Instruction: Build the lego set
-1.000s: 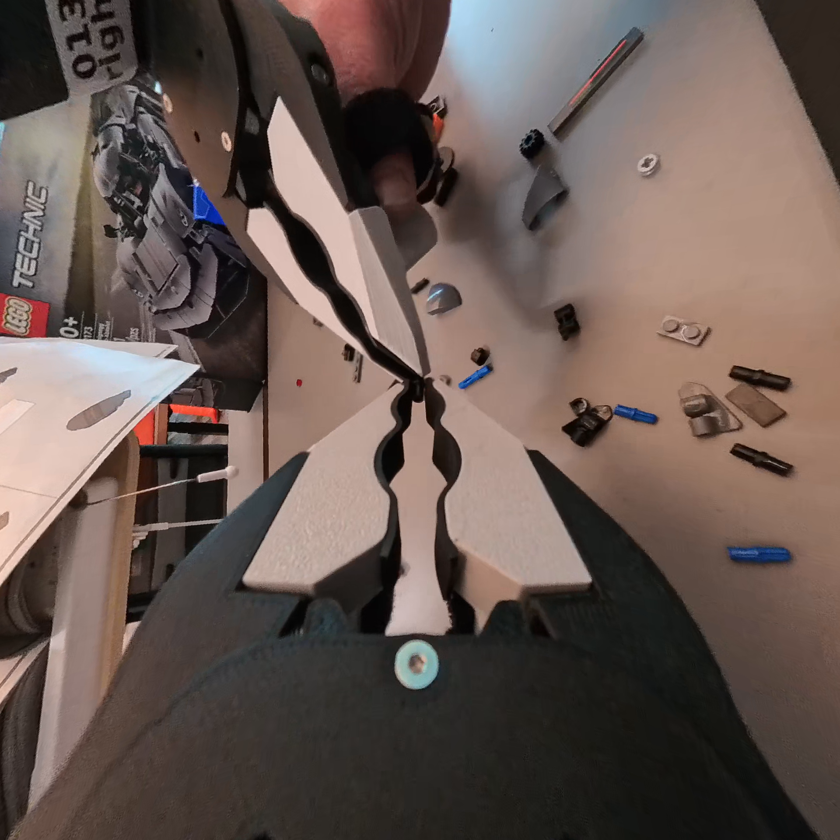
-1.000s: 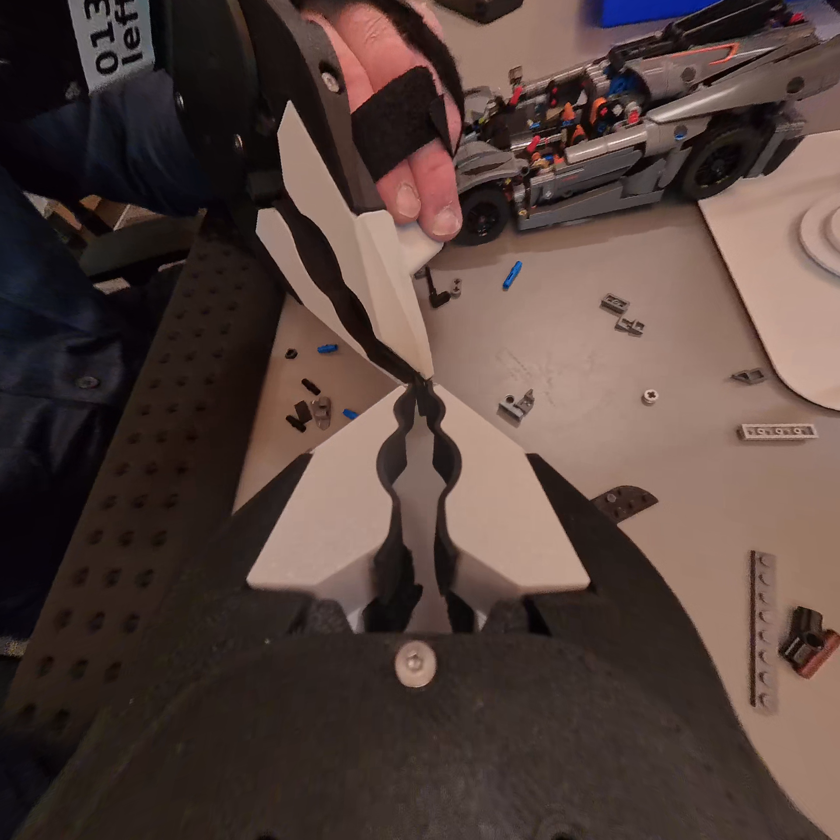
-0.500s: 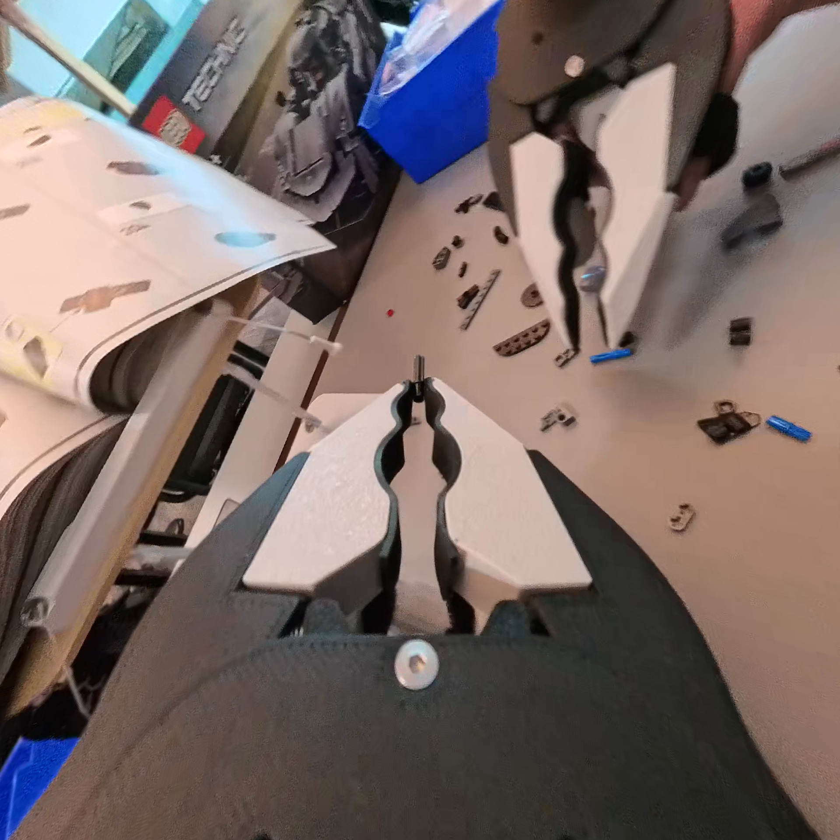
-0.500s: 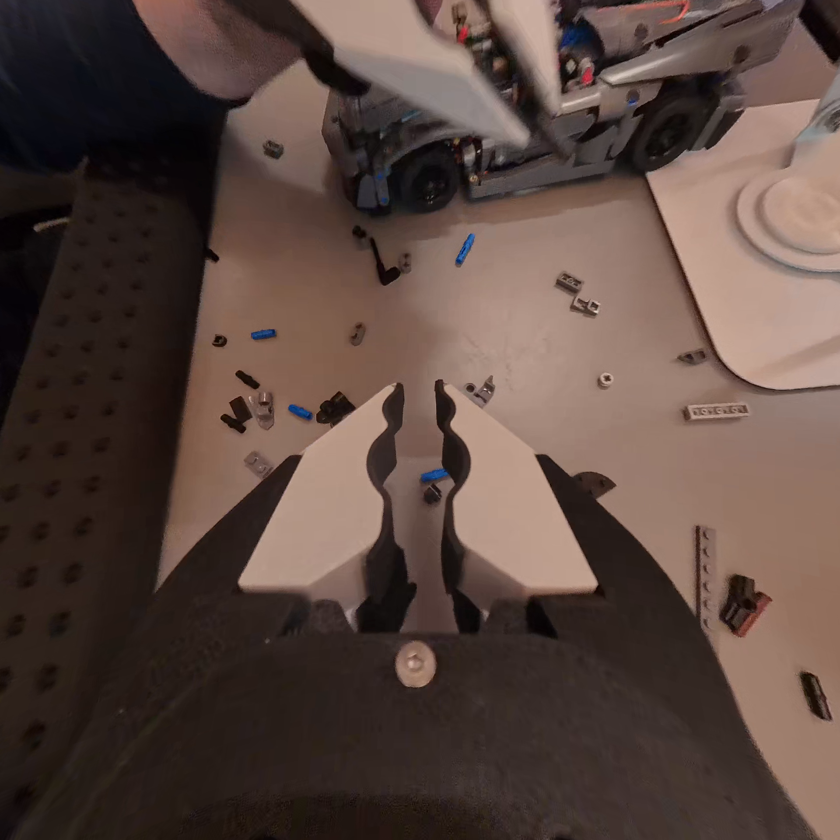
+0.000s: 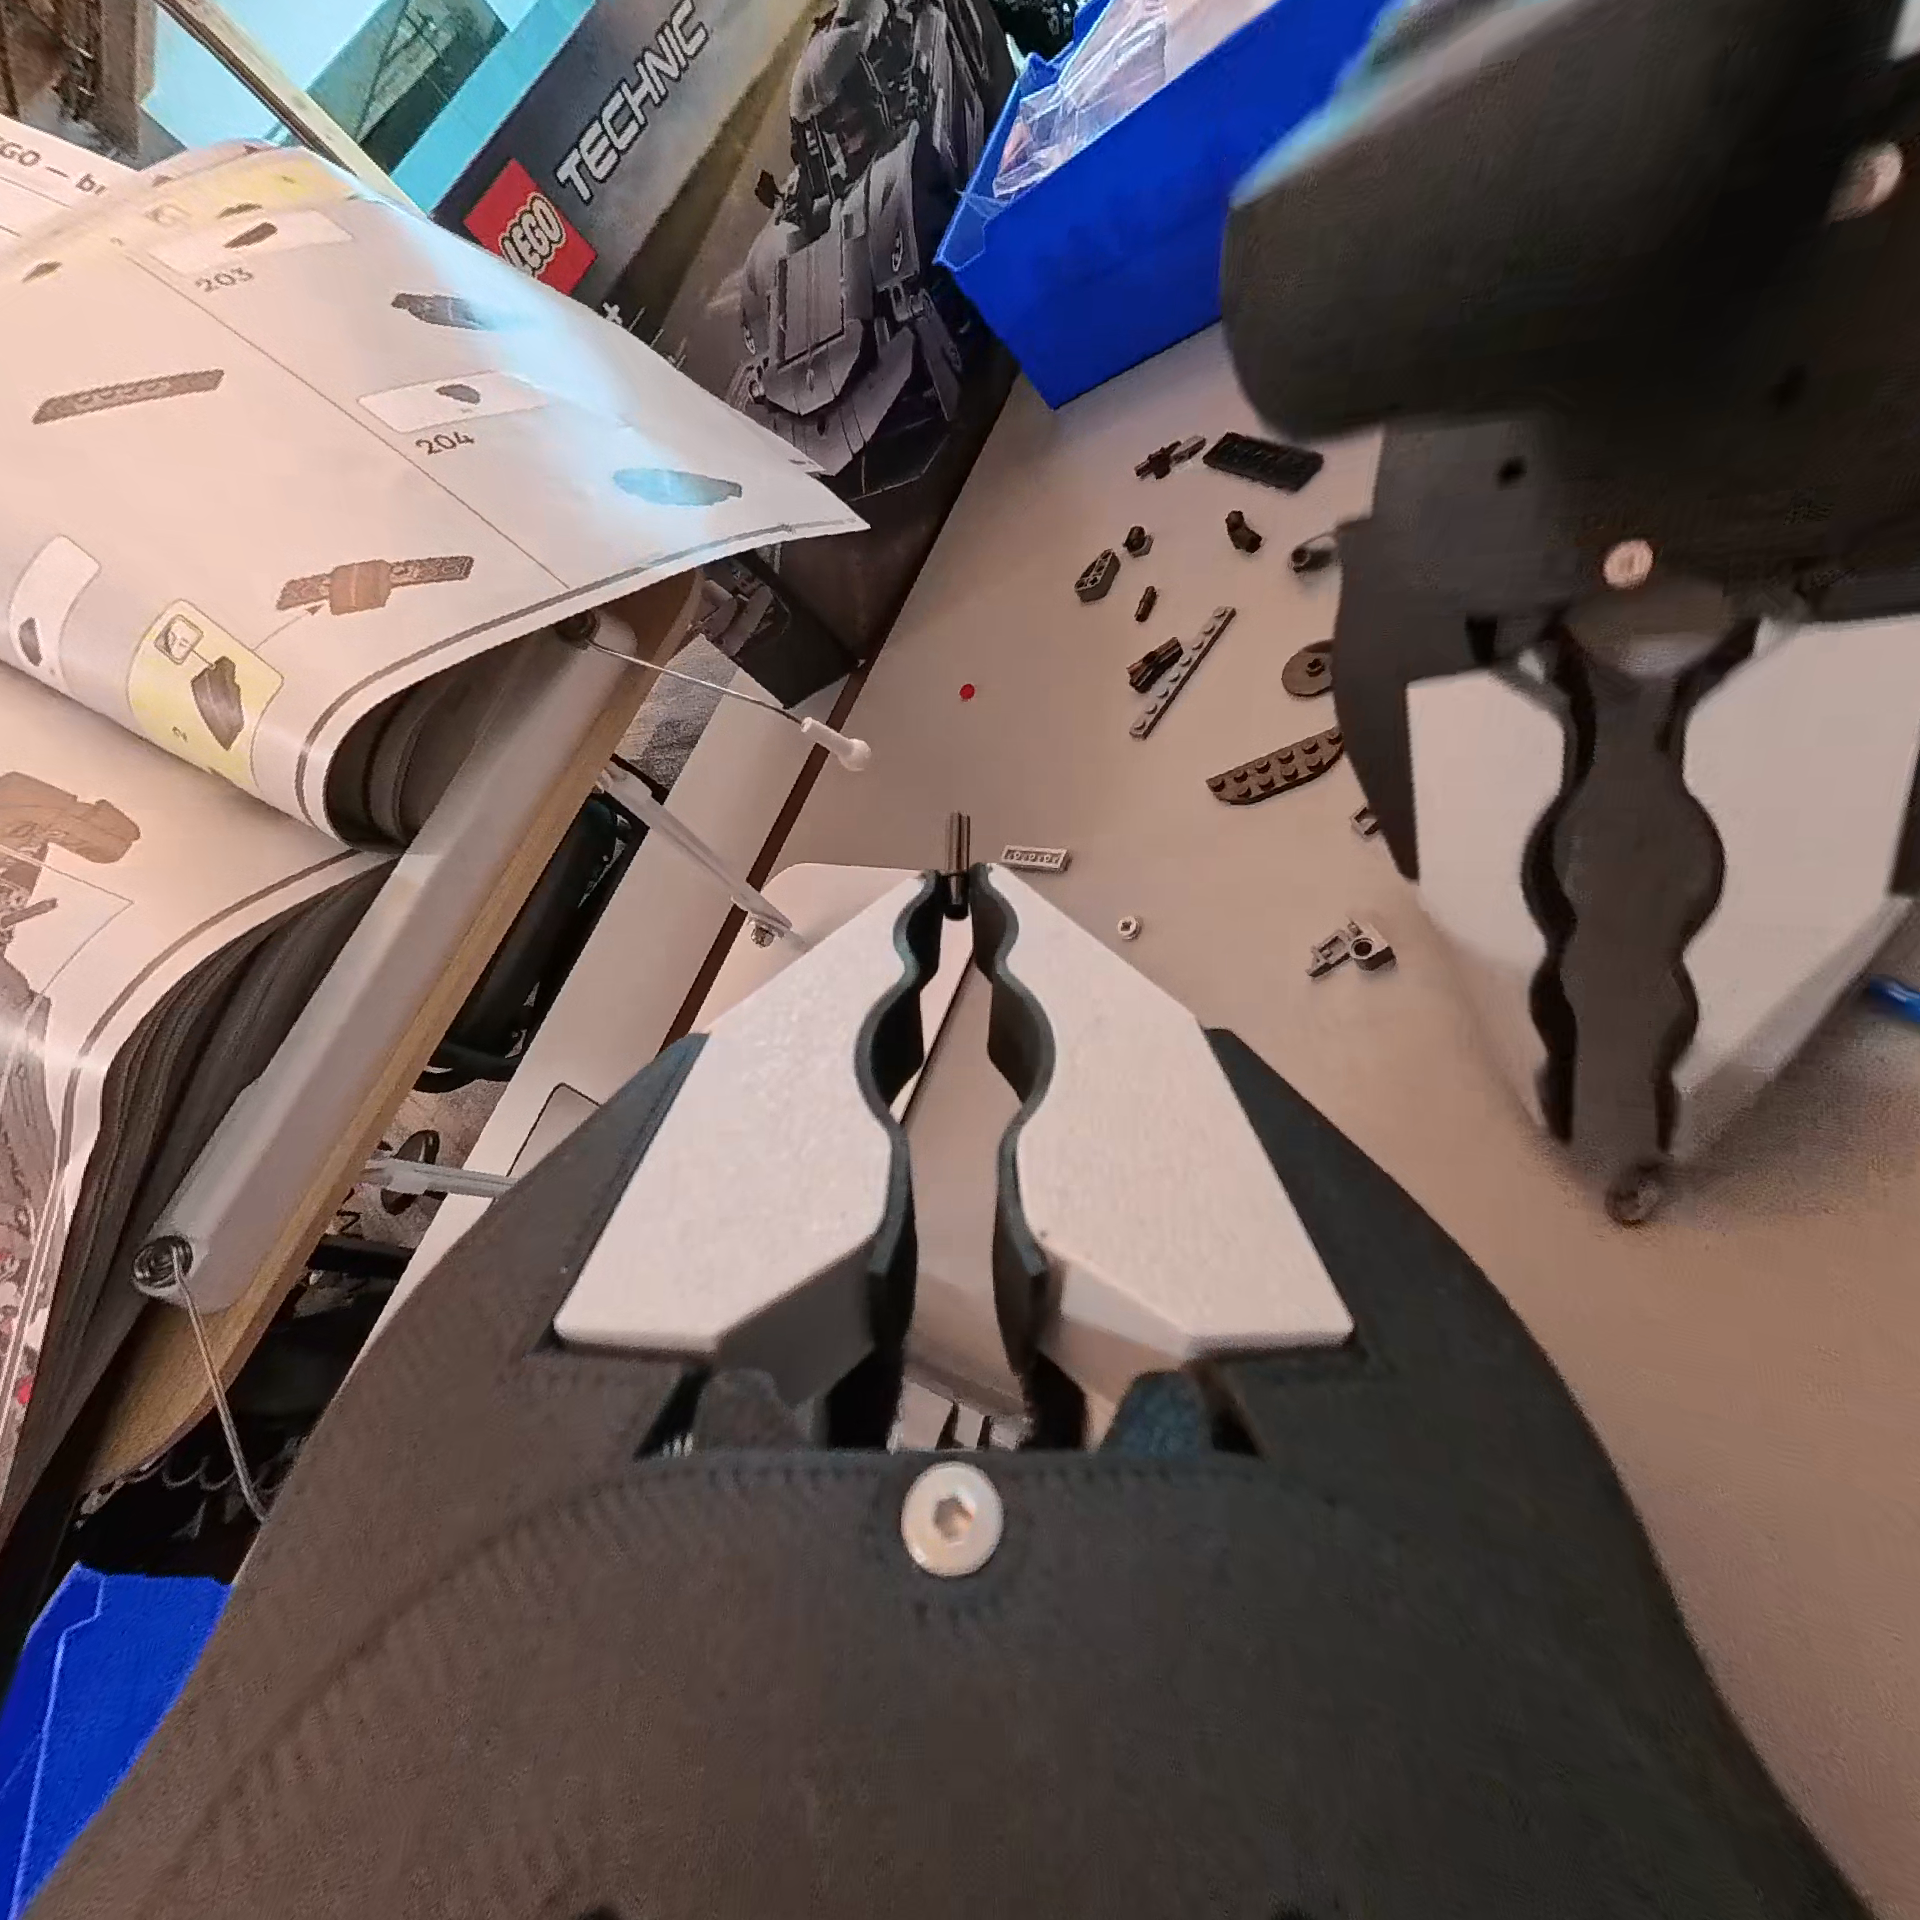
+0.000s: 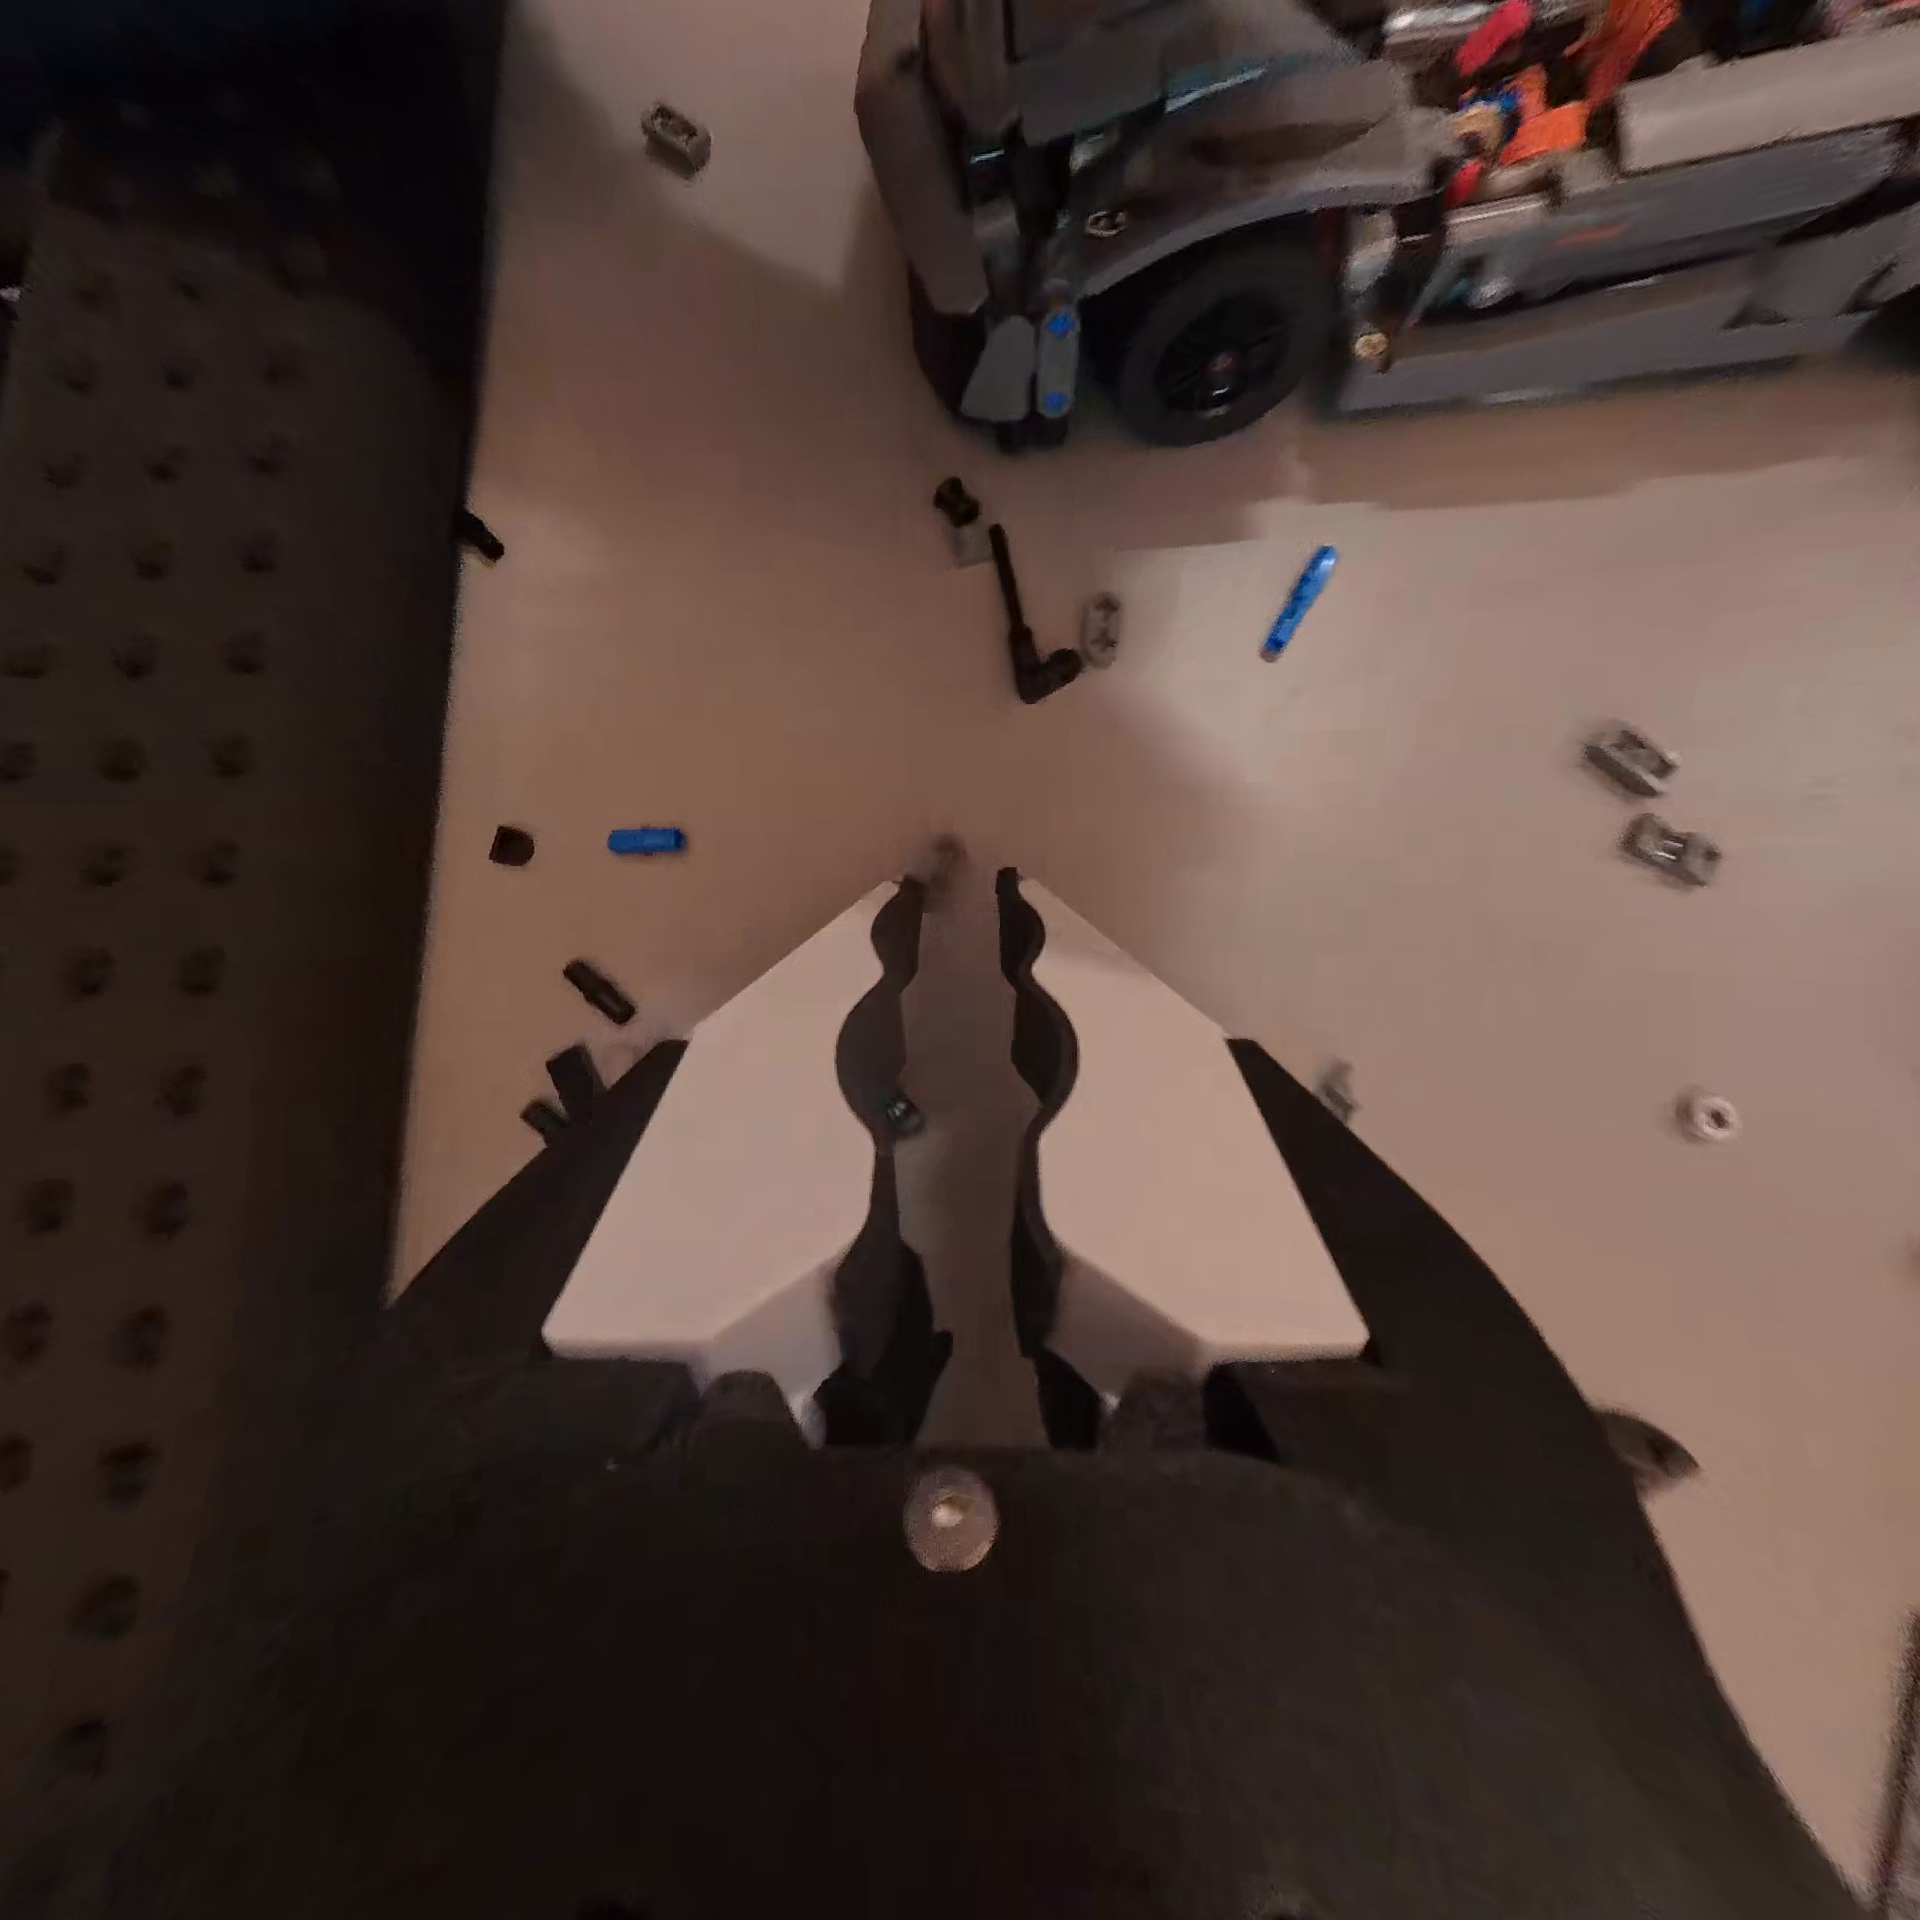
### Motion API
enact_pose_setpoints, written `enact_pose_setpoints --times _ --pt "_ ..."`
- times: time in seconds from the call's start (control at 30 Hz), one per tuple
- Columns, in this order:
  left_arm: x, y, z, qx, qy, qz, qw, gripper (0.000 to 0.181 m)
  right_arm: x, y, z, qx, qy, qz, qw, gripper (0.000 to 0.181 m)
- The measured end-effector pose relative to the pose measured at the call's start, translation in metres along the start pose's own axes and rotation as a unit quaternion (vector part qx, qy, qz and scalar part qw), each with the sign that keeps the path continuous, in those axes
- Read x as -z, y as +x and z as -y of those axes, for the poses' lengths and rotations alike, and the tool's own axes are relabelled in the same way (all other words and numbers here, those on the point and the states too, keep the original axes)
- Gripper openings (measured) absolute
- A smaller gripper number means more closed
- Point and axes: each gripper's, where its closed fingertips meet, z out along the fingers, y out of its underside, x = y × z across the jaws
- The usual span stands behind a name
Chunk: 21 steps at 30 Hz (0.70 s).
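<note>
I see writing on the dark set box point(image 5: 727, 208) and small printed numbers on the open instruction booklet point(image 5: 312, 416).

Your left claw point(image 5: 957, 885) is pinched tight at its tips, while your right claw point(image 6: 959, 881) hangs slightly parted, tips pointing down.

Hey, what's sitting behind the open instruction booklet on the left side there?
Behind the instruction booklet leans the dark set box, printed with a grey vehicle. Beside it sits a blue bin. The booklet's pages cover the box's lower left part, so that stays unseen.
</note>
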Motion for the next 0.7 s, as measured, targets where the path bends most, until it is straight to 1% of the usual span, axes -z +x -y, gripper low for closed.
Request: enact_pose_setpoints --times 0.03,0.1,0.17,0.23,0.27,0.33,0.57,0.7 --pt "0.000 0.000 0.000 0.000 0.000 0.000 1.000 0.003 -0.005 -0.003 0.000 -0.003 -0.006 0.007 1.000 0.014" --pt "0.000 0.001 0.001 -0.003 0.000 -0.001 1.000 0.003 -0.013 -0.001 -0.004 -0.006 -0.027 -0.004 1.000 0.014" --pt "-0.001 0.003 0.002 -0.006 0.001 -0.003 1.000 0.003 -0.016 -0.003 -0.002 -0.014 -0.027 0.001 1.000 0.015" --pt "-0.002 0.004 0.001 -0.011 -0.002 -0.002 1.000 0.003 -0.016 -0.001 -0.003 -0.018 -0.033 -0.006 0.999 0.010" --pt "-0.002 0.004 0.001 -0.013 -0.002 -0.002 1.000 0.003 -0.016 -0.001 -0.003 -0.015 -0.034 -0.010 0.999 0.005" --pt "-0.001 0.004 0.002 -0.010 0.001 -0.001 1.000 0.003 -0.016 -0.001 -0.003 -0.014 -0.033 -0.008 0.999 0.005" --pt "0.000 0.000 0.002 0.003 0.008 0.004 1.000 0.003 -0.014 0.001 -0.002 -0.030 -0.013 0.003 0.999 0.005" --pt "0.000 -0.001 0.002 0.010 0.013 0.004 1.000 0.003 -0.004 0.009 0.006 -0.048 0.028 -0.002 0.998 0.005"
